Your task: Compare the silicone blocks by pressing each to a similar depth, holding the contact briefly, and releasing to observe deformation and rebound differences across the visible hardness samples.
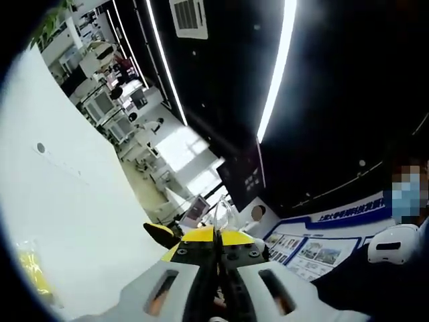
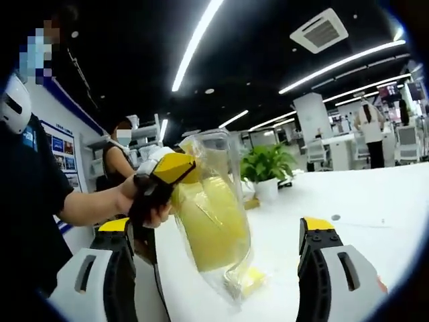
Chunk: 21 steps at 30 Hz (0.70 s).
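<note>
- My left gripper point(image 1: 216, 249) has its yellow-tipped jaws pressed together; in the right gripper view I see it point(image 2: 175, 172) clamped on the top of a clear plastic bag point(image 2: 213, 221), held up off the white table point(image 2: 375, 208).
- The bag hangs from that grip with a yellow silicone block point(image 2: 209, 223) inside; its lower end is near the table surface, and I cannot tell whether it touches.
- A hand point(image 2: 137, 198) grasps the left gripper's body.
- My right gripper point(image 2: 218, 235) stands wide open, its jaws well apart on either side of the hanging bag and touching nothing.
- To the right of the bag the table is open, running to a far edge with desks behind; a potted plant point(image 2: 267, 168) stands just behind the bag.
- In the left gripper view the table point(image 1: 74, 201) slopes up the left side, with a yellow packet point(image 1: 32, 268) near its lower edge.
- A blue-bordered wall poster point(image 1: 315, 249) carries writing too small to read.
</note>
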Each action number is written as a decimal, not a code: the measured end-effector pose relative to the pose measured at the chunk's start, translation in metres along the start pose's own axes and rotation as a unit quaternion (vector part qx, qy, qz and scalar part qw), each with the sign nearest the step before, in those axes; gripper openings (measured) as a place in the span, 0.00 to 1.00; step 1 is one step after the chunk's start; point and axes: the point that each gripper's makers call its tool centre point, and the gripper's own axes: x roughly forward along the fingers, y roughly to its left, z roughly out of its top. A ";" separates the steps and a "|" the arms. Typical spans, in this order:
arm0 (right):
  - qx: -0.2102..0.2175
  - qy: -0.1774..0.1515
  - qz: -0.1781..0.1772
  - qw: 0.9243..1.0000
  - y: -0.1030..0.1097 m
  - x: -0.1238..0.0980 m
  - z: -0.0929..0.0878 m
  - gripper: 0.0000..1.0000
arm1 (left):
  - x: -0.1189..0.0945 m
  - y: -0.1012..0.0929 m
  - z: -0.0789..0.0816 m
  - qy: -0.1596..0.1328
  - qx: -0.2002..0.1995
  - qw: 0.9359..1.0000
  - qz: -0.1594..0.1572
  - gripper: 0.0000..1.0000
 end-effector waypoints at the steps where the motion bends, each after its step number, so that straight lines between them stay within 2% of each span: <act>1: 0.001 0.007 -0.004 1.000 -0.001 -0.002 -0.002 0.96 | 0.001 0.000 0.000 0.000 -0.001 1.000 -0.001 0.00; 12: -0.022 0.037 -0.024 0.999 -0.001 -0.027 -0.012 0.91 | 0.003 0.009 -0.004 0.000 -0.010 1.000 0.003 0.00; 18: -0.030 0.026 -0.042 0.998 0.002 -0.045 -0.013 0.93 | 0.004 0.013 -0.006 0.006 -0.009 1.000 0.007 0.00; 21: -0.030 0.032 -0.050 0.998 0.003 -0.052 -0.015 0.92 | 0.004 0.013 -0.006 0.006 -0.010 1.000 0.008 0.00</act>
